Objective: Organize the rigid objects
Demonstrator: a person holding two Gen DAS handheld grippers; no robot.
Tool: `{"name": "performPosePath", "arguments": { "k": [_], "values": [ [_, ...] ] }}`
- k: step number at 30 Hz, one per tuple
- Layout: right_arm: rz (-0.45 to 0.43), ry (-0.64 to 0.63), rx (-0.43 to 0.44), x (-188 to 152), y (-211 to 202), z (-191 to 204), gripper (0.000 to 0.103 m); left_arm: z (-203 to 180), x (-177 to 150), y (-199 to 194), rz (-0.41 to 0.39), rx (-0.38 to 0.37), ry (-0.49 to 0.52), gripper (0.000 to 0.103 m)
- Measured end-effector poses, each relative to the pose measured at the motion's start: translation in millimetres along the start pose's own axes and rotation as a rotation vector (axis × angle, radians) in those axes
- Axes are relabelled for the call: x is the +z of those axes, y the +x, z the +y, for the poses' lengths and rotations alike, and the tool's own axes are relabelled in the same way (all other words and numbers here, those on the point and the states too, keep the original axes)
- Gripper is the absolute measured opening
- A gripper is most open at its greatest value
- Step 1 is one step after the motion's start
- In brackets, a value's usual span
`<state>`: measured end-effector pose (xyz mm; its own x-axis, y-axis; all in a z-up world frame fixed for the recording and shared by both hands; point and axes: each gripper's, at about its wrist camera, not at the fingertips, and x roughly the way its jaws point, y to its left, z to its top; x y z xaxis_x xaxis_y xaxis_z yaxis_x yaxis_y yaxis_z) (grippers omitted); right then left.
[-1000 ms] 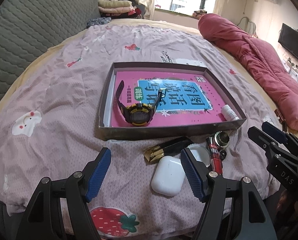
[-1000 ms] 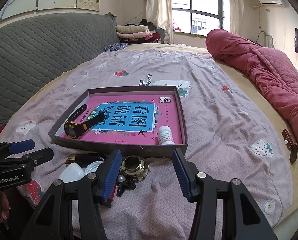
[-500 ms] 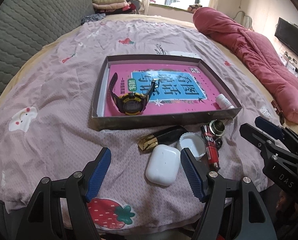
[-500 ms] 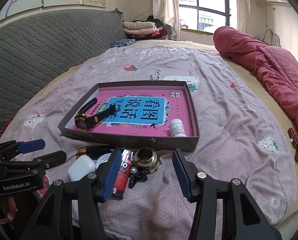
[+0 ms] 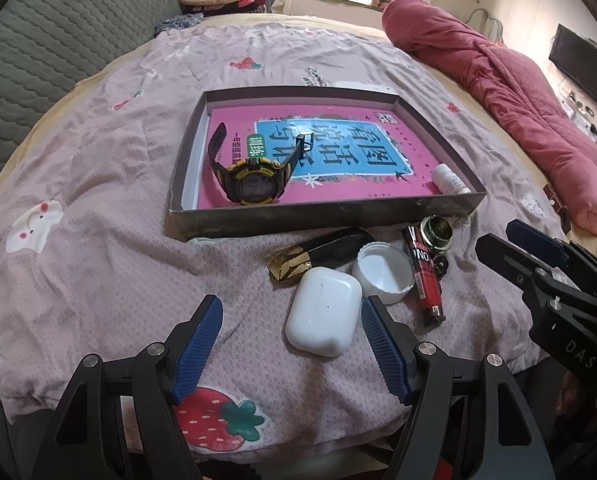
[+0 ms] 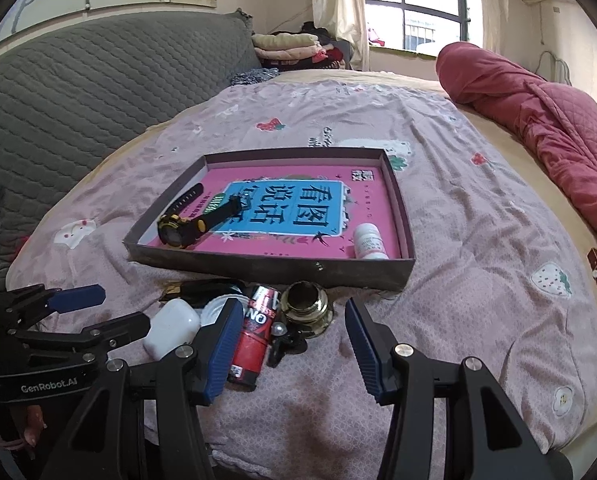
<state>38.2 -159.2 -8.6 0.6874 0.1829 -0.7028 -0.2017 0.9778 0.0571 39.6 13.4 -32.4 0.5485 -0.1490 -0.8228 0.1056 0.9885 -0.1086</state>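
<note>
Sorting looks partly done: a watch and a small white bottle already lie in the shallow cardboard tray on the bed, on top of a glossy pink book cover, while a cluster of small things waits on the bedspread just in front of the tray.

From the left, the left gripper hangs spread wide and empty, its ribbed blue pads either side of a smooth, rounded white earbud case, not touching it. Behind the case lie a black tube with a gold foil end, then a ridged white plastic cap, a red lighter and a round brassy jar.

The right gripper is likewise open, holding nothing, poised over the lighter and jar.

Next, I would guess, the left pads must lower and close on the slick case squarely, as the soft quilt gives underneath.
</note>
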Motion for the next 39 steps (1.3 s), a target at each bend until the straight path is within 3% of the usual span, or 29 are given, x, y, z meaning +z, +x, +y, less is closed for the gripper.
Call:
{"name": "performPosePath", "arguments": {
  "k": [7, 17, 39],
  "values": [
    [0.014, 0.004, 0.0, -2, 3, -3, 0.053, -2, -1, 3, 0.011, -0.001, 0.007, 0.074],
    [0.053, 0.006, 0.077, -6, 12, 3, 0.053, -3, -5, 11, 0.039, 0.004, 0.014, 0.074],
    [0.073, 0.032, -0.004, -6, 33, -15, 0.053, -9, -9, 23, 0.066, -0.01, 0.035, 0.073]
  ]
}}
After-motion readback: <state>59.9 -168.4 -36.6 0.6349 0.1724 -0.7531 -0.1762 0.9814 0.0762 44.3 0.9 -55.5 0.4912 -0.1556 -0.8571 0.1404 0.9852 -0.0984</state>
